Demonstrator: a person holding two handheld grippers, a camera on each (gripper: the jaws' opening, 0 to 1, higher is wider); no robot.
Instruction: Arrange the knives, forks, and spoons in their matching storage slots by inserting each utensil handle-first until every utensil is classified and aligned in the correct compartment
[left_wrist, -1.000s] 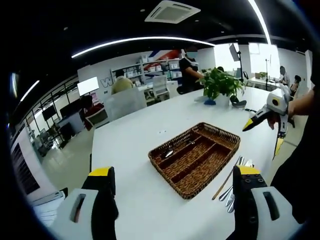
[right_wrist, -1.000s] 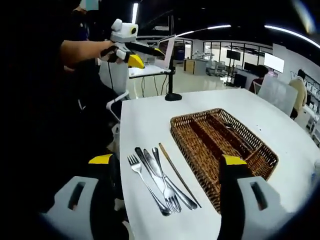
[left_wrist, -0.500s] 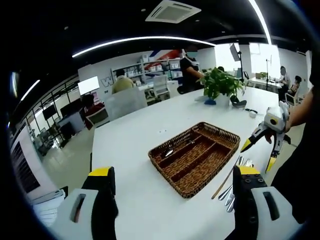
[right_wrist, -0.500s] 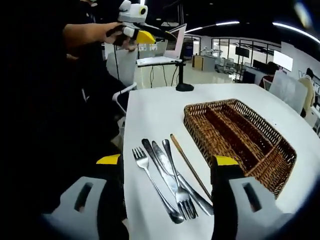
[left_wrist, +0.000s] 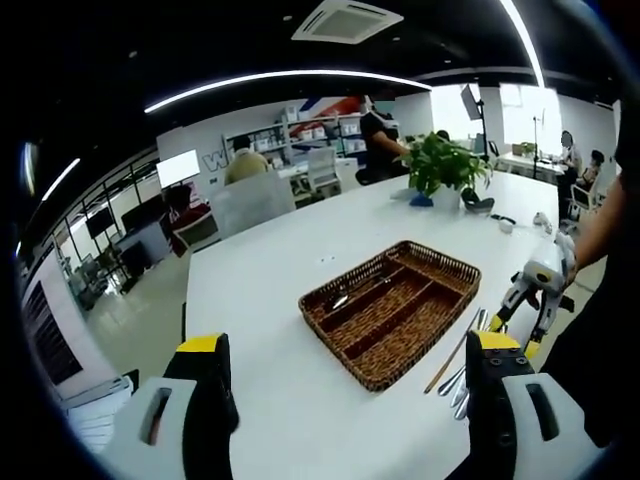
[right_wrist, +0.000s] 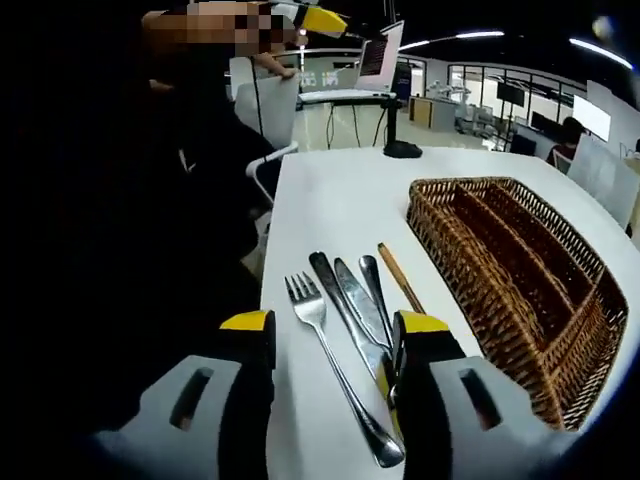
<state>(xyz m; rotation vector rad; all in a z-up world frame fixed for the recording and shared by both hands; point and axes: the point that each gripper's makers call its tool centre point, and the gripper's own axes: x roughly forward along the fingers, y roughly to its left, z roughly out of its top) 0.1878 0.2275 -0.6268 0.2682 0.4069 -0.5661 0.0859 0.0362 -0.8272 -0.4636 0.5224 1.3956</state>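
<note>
A brown wicker tray (left_wrist: 391, 311) with long slots lies on the white table (left_wrist: 280, 270); a spoon (left_wrist: 339, 301) rests in its far slot. Loose on the table beside the wicker tray (right_wrist: 515, 275) are a fork (right_wrist: 330, 352), two knives (right_wrist: 349, 298), another utensil and a wooden stick (right_wrist: 399, 279). My right gripper (right_wrist: 335, 322) is open and low over this cutlery, with the fork between its jaws. In the left gripper view the right gripper (left_wrist: 515, 327) hangs by the cutlery (left_wrist: 466, 372). My left gripper (left_wrist: 350, 343) is open and held above the table, well short of the tray.
A potted plant (left_wrist: 443, 166) and small items stand at the table's far end. A laptop on a stand (right_wrist: 378, 66) sits past the table corner. The person's dark-clothed body (right_wrist: 150, 230) is close at the table edge. People and chairs are in the background.
My right gripper has come down from high beside the table to just over the loose cutlery, and its jaws have narrowed somewhat. The left gripper has barely moved.
</note>
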